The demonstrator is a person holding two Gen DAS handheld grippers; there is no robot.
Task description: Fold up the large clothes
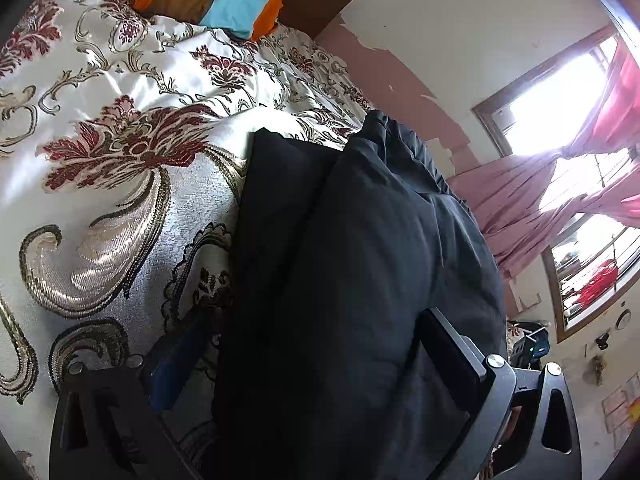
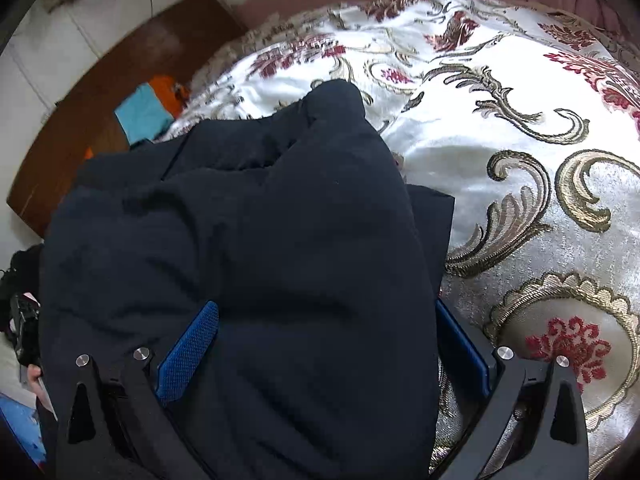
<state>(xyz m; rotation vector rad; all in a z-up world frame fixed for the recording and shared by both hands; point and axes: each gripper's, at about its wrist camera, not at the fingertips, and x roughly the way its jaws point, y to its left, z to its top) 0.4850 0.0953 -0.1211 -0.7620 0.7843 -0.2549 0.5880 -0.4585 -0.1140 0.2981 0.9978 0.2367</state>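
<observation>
Mid-fold: my left gripper [image 1: 320, 364] and right gripper [image 2: 324, 344] each straddle the dark garment [image 2: 248, 240], fingers spread (grip unclear), next laying it flat on the bed [image 2: 500, 184].

A dark garment [image 1: 360, 264] lies bunched on a floral bedspread [image 1: 120, 128], filling the space between the left gripper [image 1: 320, 360] fingers, which stand wide apart; whether either pad actually presses the cloth is unclear. Pink curtains [image 1: 560, 192] hang by a bright window [image 1: 560, 100].
</observation>
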